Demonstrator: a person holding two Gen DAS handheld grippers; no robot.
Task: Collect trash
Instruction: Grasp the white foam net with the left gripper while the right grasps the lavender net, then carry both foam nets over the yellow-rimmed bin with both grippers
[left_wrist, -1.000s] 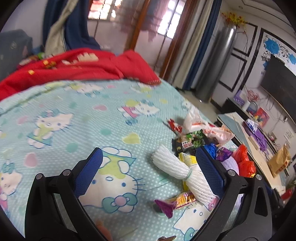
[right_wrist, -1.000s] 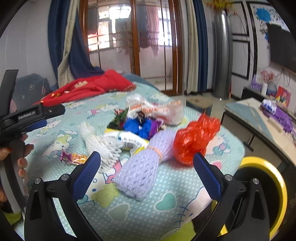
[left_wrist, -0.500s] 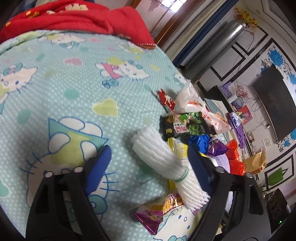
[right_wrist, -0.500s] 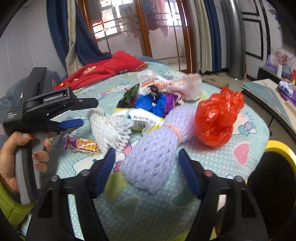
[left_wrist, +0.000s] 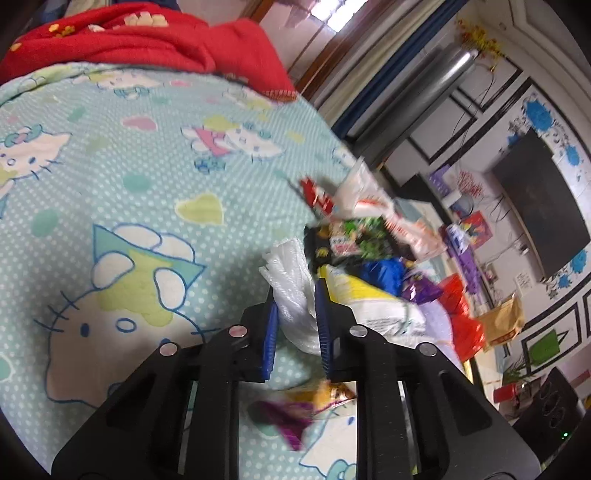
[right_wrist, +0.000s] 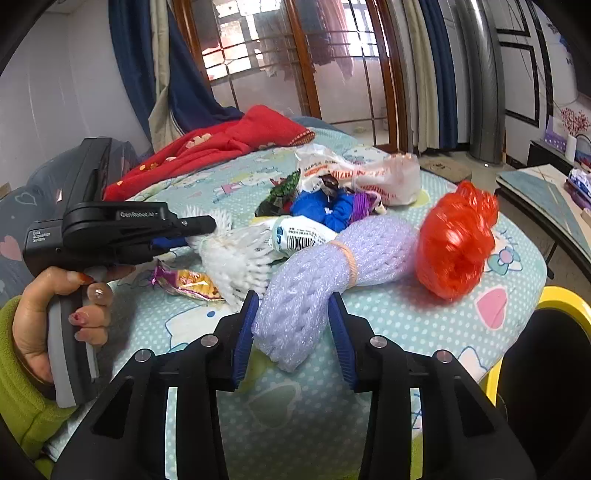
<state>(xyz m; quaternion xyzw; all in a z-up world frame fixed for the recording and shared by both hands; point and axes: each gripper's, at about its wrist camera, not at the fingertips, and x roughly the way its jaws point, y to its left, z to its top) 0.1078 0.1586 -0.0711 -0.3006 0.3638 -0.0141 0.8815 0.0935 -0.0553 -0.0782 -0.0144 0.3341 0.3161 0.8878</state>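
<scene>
A pile of trash lies on a bed with a cartoon-cat sheet (left_wrist: 122, 206). My left gripper (left_wrist: 295, 306) is shut on a white foam net bundle (left_wrist: 291, 280), which also shows in the right wrist view (right_wrist: 236, 254) with the left gripper (right_wrist: 192, 225) at its end. My right gripper (right_wrist: 291, 317) has closed in around the near end of a purple foam net bundle (right_wrist: 317, 284), its blue pads touching both sides. A red plastic bag (right_wrist: 456, 240), a white bag (right_wrist: 362, 177), blue and dark wrappers and a candy wrapper (right_wrist: 192, 280) lie around them.
A red blanket (right_wrist: 221, 144) lies at the far side of the bed. A black bin with a yellow rim (right_wrist: 554, 332) stands at the bed's right edge. A low table (right_wrist: 546, 192) and a TV (left_wrist: 535, 199) stand beyond.
Both grippers moved forward and closed: the left one onto the white foam net, the right one around the purple foam net.
</scene>
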